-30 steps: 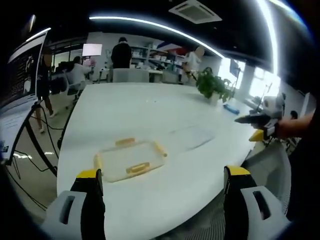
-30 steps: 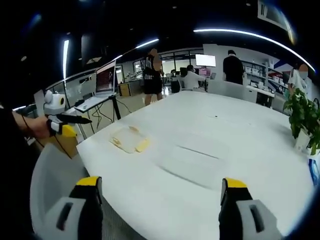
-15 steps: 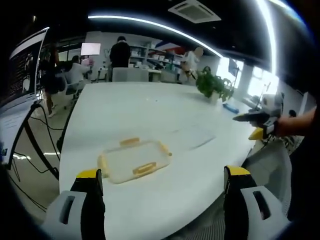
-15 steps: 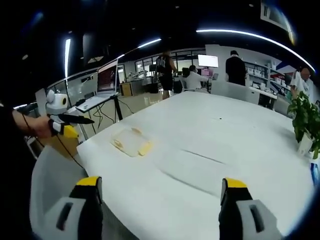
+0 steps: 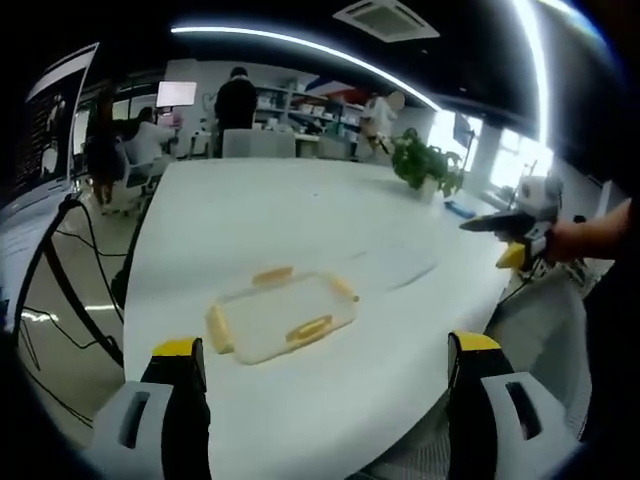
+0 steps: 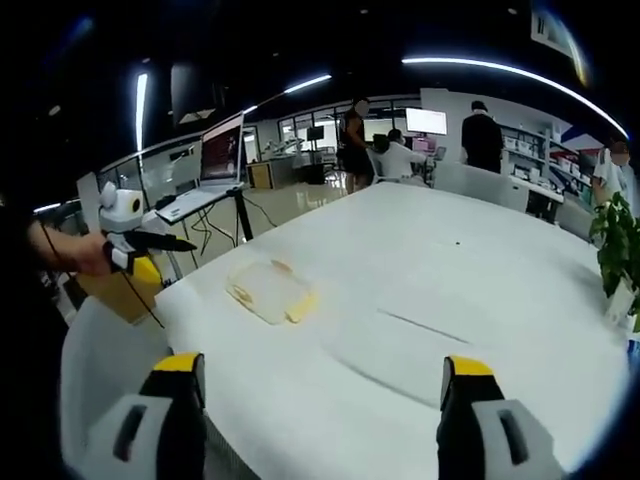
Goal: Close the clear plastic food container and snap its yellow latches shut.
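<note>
A clear plastic piece with yellow latches lies flat on the white table, ahead of my left gripper, whose jaws stand wide open and hold nothing. A second clear flat piece lies just beyond it to the right, apart from it. In the right gripper view the latched piece sits far ahead on the left and the clear piece lies nearer. My right gripper is open and holds nothing. Each gripper is hand-held off the table's edge: the right gripper and the left gripper.
A potted plant stands at the table's far side. Several people and desks fill the background, with a grey chair at the table's far end. A laptop on a stand and cables stand left of the table. A chair back is close by.
Both views have shifted a little, so the latched piece looks slightly nearer. The container pieces lie where they were. A person in the background has walked to the right.
</note>
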`<state>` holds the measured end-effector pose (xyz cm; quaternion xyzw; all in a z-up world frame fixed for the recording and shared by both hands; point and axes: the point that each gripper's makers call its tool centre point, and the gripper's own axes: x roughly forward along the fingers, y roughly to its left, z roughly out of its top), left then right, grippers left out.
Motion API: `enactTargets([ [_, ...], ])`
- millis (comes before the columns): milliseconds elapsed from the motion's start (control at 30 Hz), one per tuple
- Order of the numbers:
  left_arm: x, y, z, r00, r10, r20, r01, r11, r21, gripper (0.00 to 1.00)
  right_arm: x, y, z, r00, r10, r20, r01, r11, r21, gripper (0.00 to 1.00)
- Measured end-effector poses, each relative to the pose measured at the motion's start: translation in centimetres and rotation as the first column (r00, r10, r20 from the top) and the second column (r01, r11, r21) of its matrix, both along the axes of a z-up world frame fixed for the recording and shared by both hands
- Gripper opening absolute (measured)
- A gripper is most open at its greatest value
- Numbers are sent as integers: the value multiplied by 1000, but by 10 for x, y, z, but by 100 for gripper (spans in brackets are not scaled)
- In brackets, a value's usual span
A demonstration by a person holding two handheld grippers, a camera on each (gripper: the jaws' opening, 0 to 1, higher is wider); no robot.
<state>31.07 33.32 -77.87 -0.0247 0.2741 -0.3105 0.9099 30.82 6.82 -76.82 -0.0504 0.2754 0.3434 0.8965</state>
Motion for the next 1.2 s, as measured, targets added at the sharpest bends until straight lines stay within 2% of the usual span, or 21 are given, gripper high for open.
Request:
enactTargets([
  [333,13,8,-14,999,-38,-23,39,999,13,99,15,8,-5,1000,23,3,-23,999,-31,96],
  [567,20,12,-24,996,-89,-29,90,994,60,99,21,22,-12,996,88,4,-88,993,-75,93],
  [900,32,20,-37,986,-161,-43,165,978,128,99,28,53,-23,980,198,-10,-197,973,-120,91],
  [1067,34,24,-42,977,-207,-55,213,961,175,98,32,63,-25,973,230,-12,-229,964,-132,89],
  [1200,41,28,-40,978,-204,-50,209,963,169,97,36,70,-27,966,259,-16,-258,954,-151,87],
])
